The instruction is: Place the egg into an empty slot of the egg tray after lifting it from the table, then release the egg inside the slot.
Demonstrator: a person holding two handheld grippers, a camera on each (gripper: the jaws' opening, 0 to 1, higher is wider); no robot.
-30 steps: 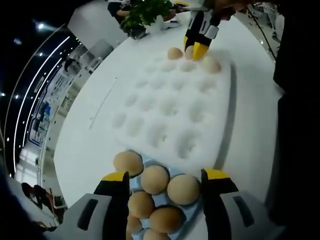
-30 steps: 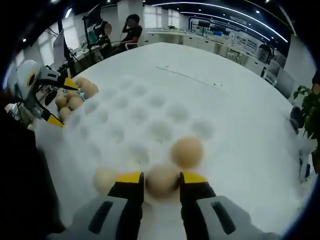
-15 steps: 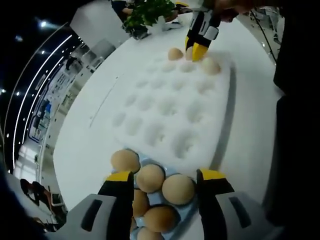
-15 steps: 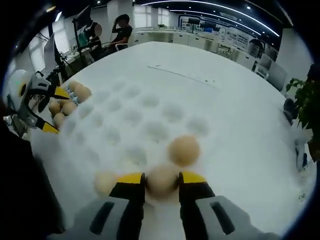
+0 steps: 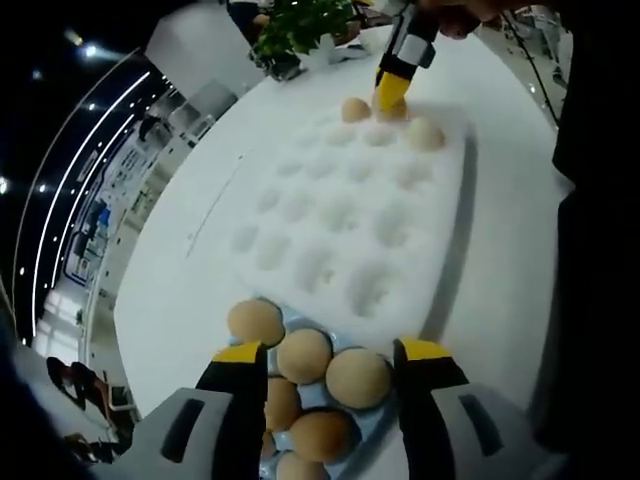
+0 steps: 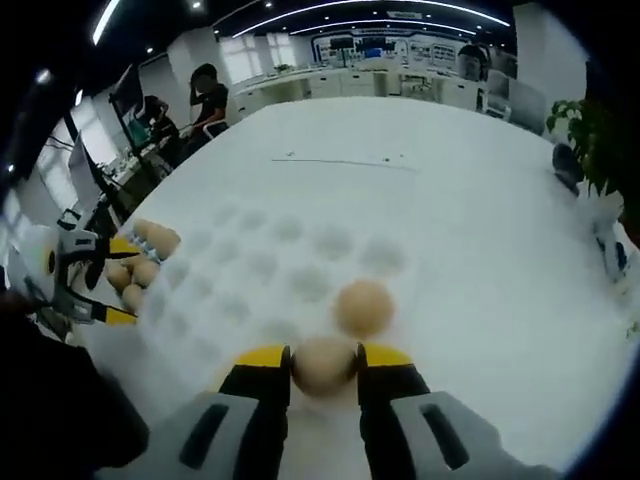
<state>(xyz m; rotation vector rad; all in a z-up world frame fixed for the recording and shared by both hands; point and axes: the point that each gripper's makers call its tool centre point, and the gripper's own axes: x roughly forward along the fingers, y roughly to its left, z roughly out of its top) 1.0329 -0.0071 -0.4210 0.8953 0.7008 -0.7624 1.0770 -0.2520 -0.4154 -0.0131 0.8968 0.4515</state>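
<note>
The right hand-held gripper (image 6: 323, 365) is clamped on an egg (image 6: 323, 361) at the white egg tray's (image 6: 262, 270) near edge; the left hand-held gripper (image 5: 322, 352), jaws apart, hovers over the blue carton's eggs (image 5: 357, 376)

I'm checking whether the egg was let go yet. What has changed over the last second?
Little has changed. The right gripper is still shut on the egg over a slot at the near edge of the white egg tray; no release yet. Its camera tilted. The left gripper stays open over the eggs in the blue carton. The egg beside it has not moved.
</note>
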